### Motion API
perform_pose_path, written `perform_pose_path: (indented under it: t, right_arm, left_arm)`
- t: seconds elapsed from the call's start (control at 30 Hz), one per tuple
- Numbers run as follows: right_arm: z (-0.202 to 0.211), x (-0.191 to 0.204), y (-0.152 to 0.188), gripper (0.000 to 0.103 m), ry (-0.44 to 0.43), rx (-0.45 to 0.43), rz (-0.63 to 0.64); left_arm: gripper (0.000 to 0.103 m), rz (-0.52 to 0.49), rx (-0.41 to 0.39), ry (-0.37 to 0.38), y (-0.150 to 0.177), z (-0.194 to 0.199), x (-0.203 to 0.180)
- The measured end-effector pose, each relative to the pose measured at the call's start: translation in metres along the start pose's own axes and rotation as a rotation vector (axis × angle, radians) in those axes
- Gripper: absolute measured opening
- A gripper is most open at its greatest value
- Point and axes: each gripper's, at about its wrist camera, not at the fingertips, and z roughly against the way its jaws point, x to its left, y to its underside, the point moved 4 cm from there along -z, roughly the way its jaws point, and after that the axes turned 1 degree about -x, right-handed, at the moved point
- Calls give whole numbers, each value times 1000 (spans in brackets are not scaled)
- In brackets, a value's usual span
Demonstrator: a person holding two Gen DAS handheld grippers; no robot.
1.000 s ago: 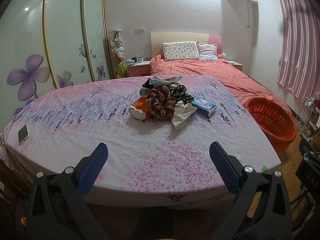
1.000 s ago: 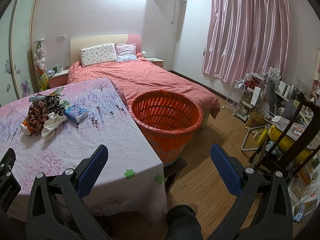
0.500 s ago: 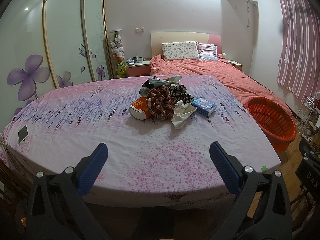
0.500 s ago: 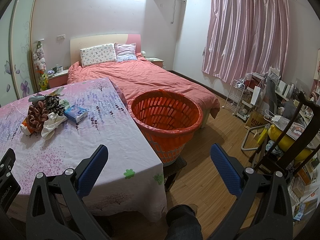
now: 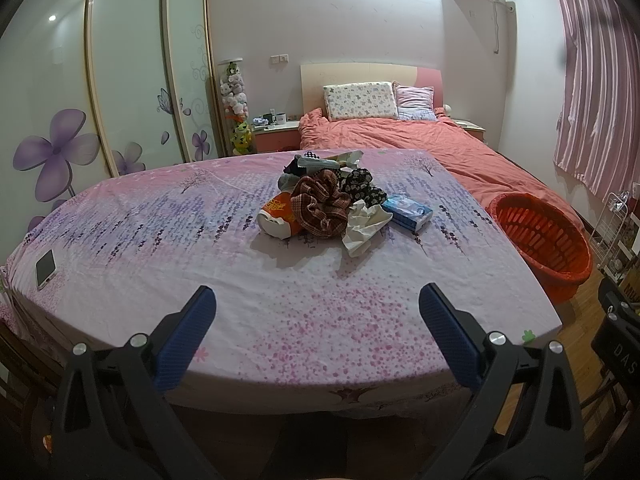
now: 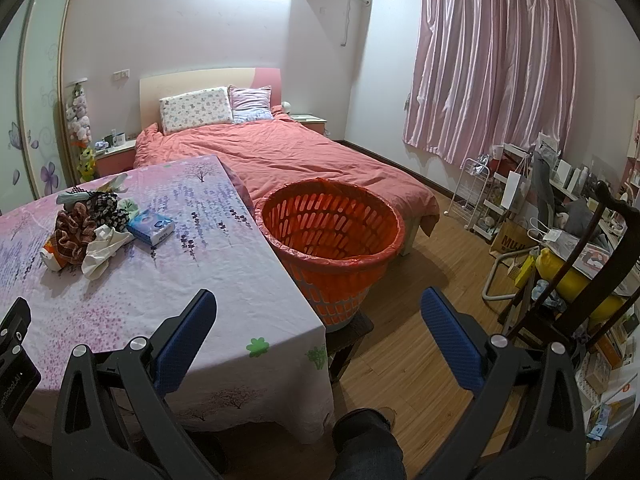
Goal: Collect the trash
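Left wrist view: the left gripper point(image 5: 316, 320) has its jaws wide apart and empty, above the near edge of the table point(image 5: 160, 248). The trash pile point(image 5: 332, 204) lies at the table centre, its long axis running from near-left to far-right. An orange wrapper point(image 5: 280, 210) carries writing too small to read. A phone point(image 5: 45, 268) lies at the left edge.

Right wrist view: the right gripper point(image 6: 318, 320) also stands open and empty. The orange basket point(image 6: 332, 232) stands upright just beside the table. A brown bag point(image 6: 510, 238) reads "MUJI".

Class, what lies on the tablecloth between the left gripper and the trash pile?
Nothing: in the left wrist view, bare tablecloth separates the left gripper from the trash pile.
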Motion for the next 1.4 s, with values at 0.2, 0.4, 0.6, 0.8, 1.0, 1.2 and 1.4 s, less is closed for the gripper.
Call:
perform_pose_path:
  t: [0.2,0.4,0.6,0.8,1.0,1.2,1.4]
  right_arm:
    - [-1,0,-1,101,0,1,0]
    - [-4,2,-1,101,-3,1,6]
    - [-19,10,0,101,-47,15,27]
    - [-50,25,3,101,-206,130,-3]
    - [-67,46,-7,101,-280,147,0]
    - [-85,82,-20,93,-381,185,19]
    - [-100,149,-17,73,-536,266,89]
  left_arm:
    - [99,0,2,1,0,0,0]
    - [99,-1,8,-3,-1,0,0]
    - [99,14,44,5,2,-22,13]
    - [99,60,102,0,-4,-58,51]
    - [99,83,151,9,-17,-108,92]
    - [99,73,132,44,-31,-144,106]
    - [99,-4,129,28,-46,-176,101]
